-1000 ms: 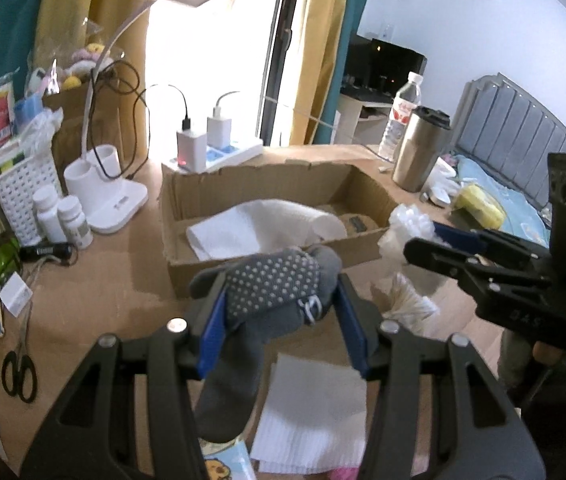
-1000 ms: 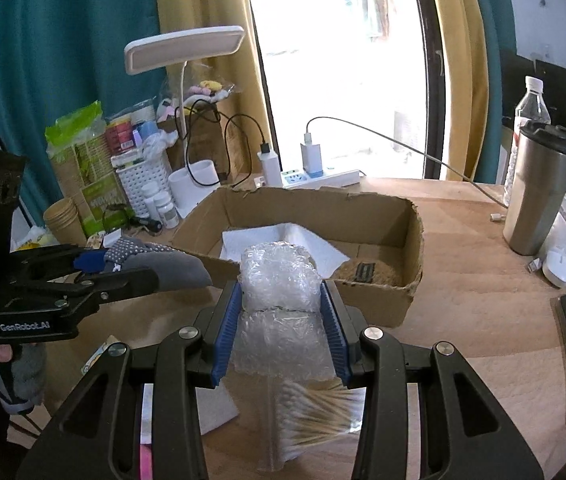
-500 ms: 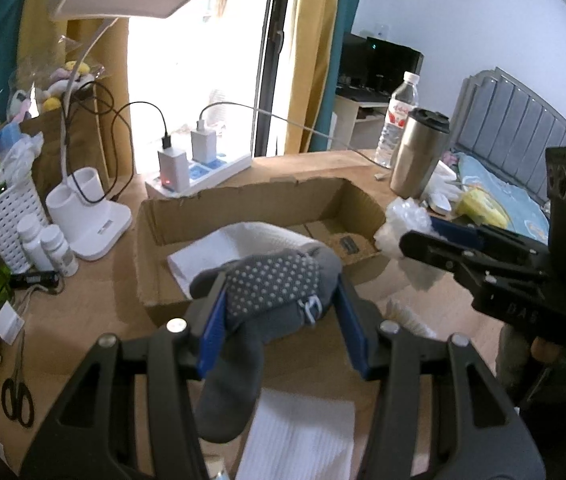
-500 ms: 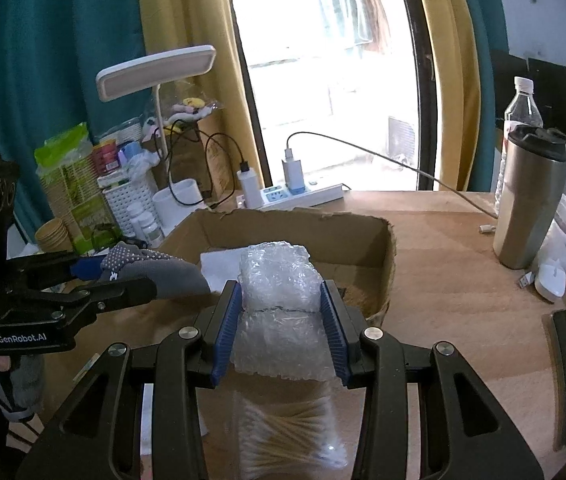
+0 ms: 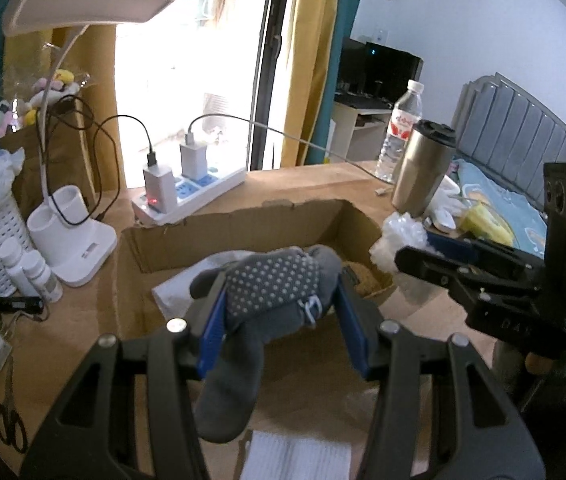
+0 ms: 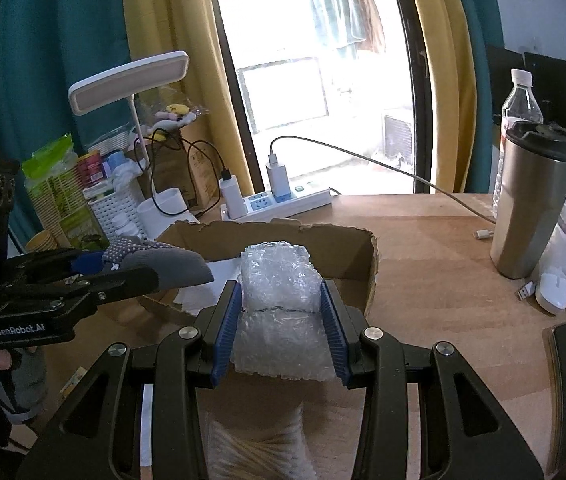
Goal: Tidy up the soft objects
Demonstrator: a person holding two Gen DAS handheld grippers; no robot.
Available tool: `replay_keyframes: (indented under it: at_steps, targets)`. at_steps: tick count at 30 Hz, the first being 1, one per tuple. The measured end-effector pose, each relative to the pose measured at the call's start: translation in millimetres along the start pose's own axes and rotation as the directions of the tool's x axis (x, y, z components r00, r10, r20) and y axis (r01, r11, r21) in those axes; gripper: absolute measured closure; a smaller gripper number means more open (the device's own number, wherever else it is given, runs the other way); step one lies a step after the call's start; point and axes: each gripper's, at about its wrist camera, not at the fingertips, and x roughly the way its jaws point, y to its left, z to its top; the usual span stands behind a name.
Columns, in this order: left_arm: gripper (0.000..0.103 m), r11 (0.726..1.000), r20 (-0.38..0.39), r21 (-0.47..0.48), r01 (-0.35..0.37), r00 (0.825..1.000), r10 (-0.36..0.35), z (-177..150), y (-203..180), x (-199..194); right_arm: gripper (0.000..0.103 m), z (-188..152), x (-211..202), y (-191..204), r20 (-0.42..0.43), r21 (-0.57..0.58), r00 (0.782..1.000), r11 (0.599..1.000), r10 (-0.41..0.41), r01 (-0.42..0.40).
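Observation:
My left gripper (image 5: 281, 312) is shut on a grey sock with white grip dots (image 5: 271, 292), held above the near edge of an open cardboard box (image 5: 243, 220); the sock's toe hangs down. My right gripper (image 6: 281, 312) is shut on a wad of clear bubble wrap (image 6: 279, 276), held just above the box's near right rim (image 6: 371, 264). Inside the box lie a white cloth (image 5: 171, 296) and a brown pad (image 5: 363, 276). The left gripper (image 6: 95, 268) with the sock (image 6: 163, 260) shows in the right wrist view; the right gripper (image 5: 415, 256) shows in the left wrist view.
A power strip with chargers (image 5: 187, 192), a white desk lamp (image 5: 71, 232), a basket and pill bottles (image 5: 27, 268) stand behind the box. A steel tumbler (image 6: 531, 204) and water bottle (image 6: 521, 96) stand right. Cotton swabs (image 6: 259, 452), folded white paper (image 5: 295, 456) and scissors (image 5: 9, 424) lie near me.
Both grippers have risen and moved forward toward the box, each still holding its item. The sock and bubble wrap now hang over the box's near rim.

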Motion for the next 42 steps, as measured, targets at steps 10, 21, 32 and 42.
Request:
replay_keyframes:
  at_steps: [10,21,32,42]
  targets:
    - [0.050,1.000,-0.026,-0.001,0.011,1.000,-0.011,8,1,27,0.060,6,16,-11,-0.010,0.019,1.000,1.000,0.002,-0.002]
    - [0.050,0.999,-0.122,-0.046,0.014,0.992,-0.019,0,18,74,0.060,12,37,-20,-0.024,0.029,1.000,1.000,-0.001,0.002]
    - [0.038,0.998,-0.196,-0.064,0.029,0.980,-0.041,-4,24,96,0.060,15,61,-34,-0.049,0.058,0.998,0.998,-0.025,0.028]
    - [0.033,0.996,-0.182,-0.081,0.035,0.982,-0.050,-4,29,92,0.050,17,71,-35,-0.050,0.062,0.996,0.996,-0.067,0.070]
